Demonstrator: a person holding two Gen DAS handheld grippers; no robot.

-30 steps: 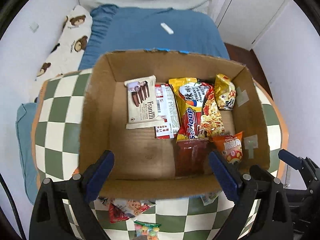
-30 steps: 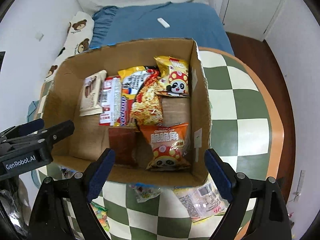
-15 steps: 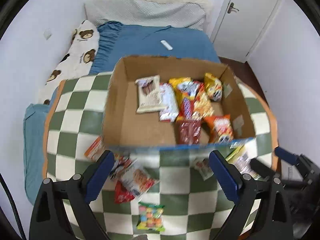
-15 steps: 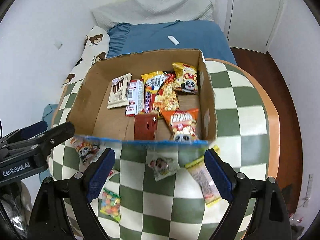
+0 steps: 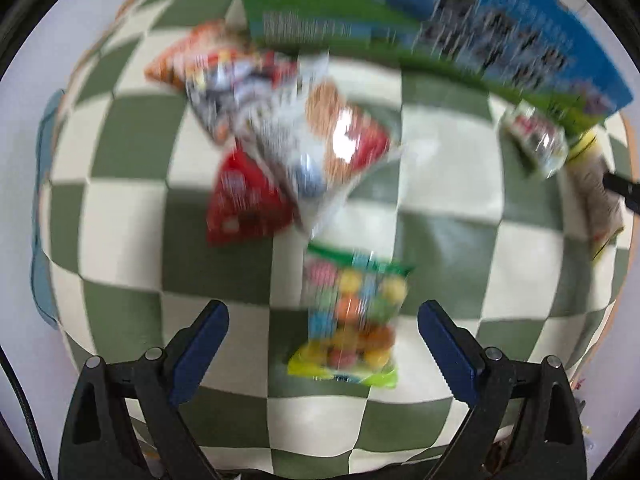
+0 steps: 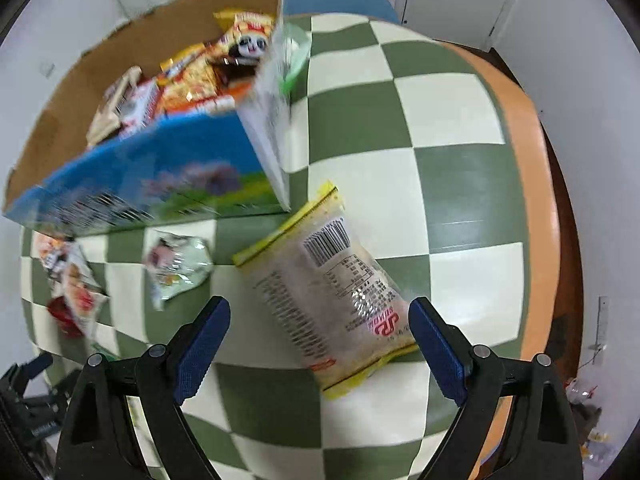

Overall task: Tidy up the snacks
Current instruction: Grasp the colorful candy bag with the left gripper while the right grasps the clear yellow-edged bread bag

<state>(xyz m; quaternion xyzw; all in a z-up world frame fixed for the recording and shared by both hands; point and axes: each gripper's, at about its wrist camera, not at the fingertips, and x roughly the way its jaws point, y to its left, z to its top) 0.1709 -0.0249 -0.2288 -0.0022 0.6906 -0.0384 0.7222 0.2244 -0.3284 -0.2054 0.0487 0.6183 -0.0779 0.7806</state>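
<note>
My left gripper [image 5: 322, 322] is open and empty, low over a clear bag of colourful candy balls [image 5: 348, 316] that lies between its fingers on the checkered table [image 5: 124, 152]. My right gripper [image 6: 319, 318] is open and empty, with a long yellow-edged snack pack [image 6: 332, 284] between its fingers. The cardboard box [image 6: 152, 176] with a blue and green printed side holds several snack packs [image 6: 200, 76]; it also shows in the left wrist view [image 5: 440, 20].
A pile of loose snack bags [image 5: 280, 136] lies left of the box front. A small pale green pack [image 6: 176, 268] lies by the box, also seen in the left wrist view [image 5: 536, 140]. The table's orange rim [image 6: 536, 184] runs along the right.
Both grippers have pulled back from above the box and dropped low toward the table in front of it. Each now frames a loose snack pack. Both stay open.
</note>
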